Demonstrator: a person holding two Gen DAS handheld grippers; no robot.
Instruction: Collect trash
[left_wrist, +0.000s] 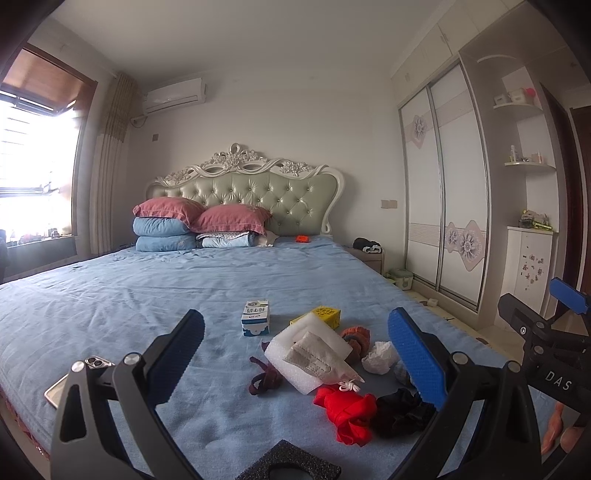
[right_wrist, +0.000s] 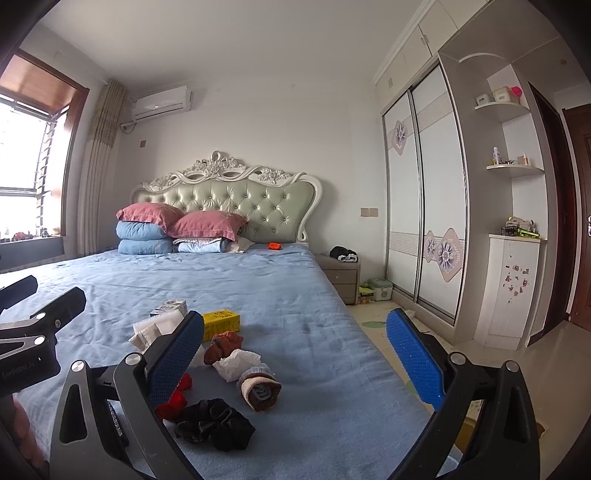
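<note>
Crumpled tissue (right_wrist: 236, 363) lies near the bed's (right_wrist: 332, 369) right edge; both jaws spread, empty.

Bare blue bed (left_wrist: 147, 295) stretches open beyond the clutter. Cartons, foam sheet (left_wrist: 306, 354), tissue and socks crowd the near edge.

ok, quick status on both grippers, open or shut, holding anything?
Left gripper: open, holding nothing, above the clutter on the blue bedsheet.
Right gripper: open, holding nothing, jaws wide apart.
</note>
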